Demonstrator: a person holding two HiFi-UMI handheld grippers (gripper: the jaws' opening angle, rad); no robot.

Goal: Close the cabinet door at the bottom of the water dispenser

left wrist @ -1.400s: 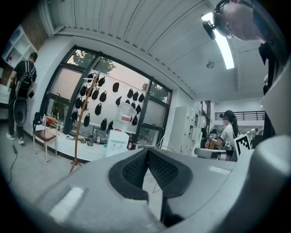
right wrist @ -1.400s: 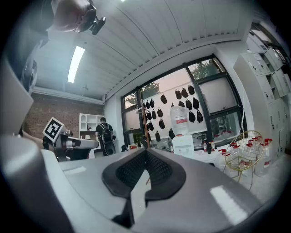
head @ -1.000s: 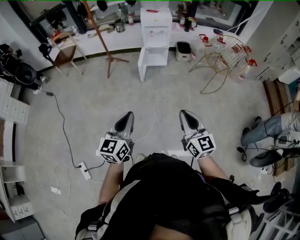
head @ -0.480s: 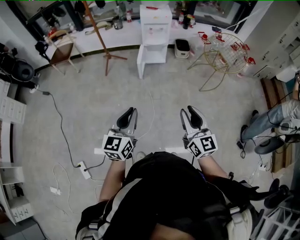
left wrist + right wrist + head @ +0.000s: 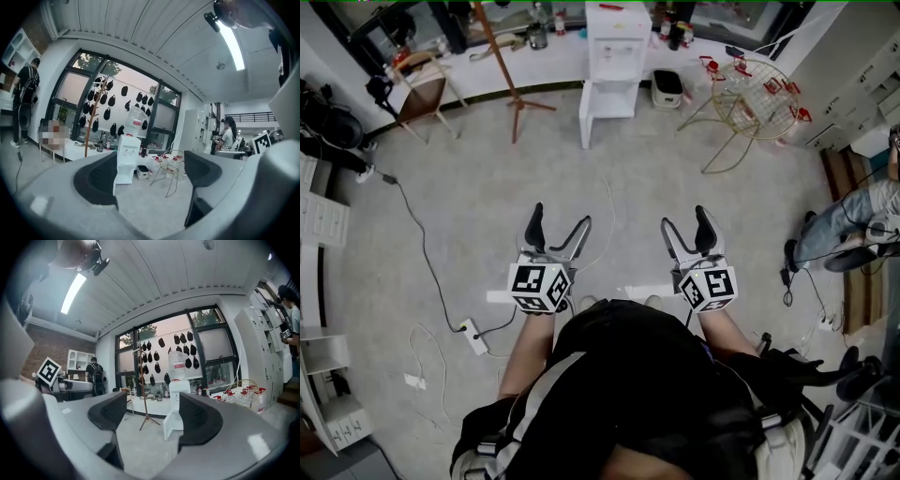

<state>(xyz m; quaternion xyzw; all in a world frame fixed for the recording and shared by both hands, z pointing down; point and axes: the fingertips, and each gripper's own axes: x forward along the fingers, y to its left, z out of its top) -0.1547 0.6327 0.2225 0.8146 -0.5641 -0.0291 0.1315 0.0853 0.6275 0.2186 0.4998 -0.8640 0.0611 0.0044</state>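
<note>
A white water dispenser (image 5: pixel 614 42) stands against the far wall, with a bottle on top (image 5: pixel 178 361). Its bottom cabinet door (image 5: pixel 584 114) hangs open, swung out to the left. The dispenser also shows far ahead in the left gripper view (image 5: pixel 127 154) and the right gripper view (image 5: pixel 177 397). My left gripper (image 5: pixel 560 220) and right gripper (image 5: pixel 684 220) are held side by side over bare floor, well short of the dispenser. Both have just been opening and now stand open, with nothing between the jaws in either gripper view.
A wooden coat stand (image 5: pixel 502 66) rises left of the dispenser, with a chair (image 5: pixel 422 94) further left. A gold wire rack (image 5: pixel 750 103) stands to the right and a small bin (image 5: pixel 667 89) beside the dispenser. A power strip (image 5: pixel 469 336) and cables lie on the floor. A person's legs (image 5: pixel 853 225) show at far right.
Both grippers' jaws went from shut to wide open. The view has shifted a little, and the grippers have moved slightly forward over the floor.
</note>
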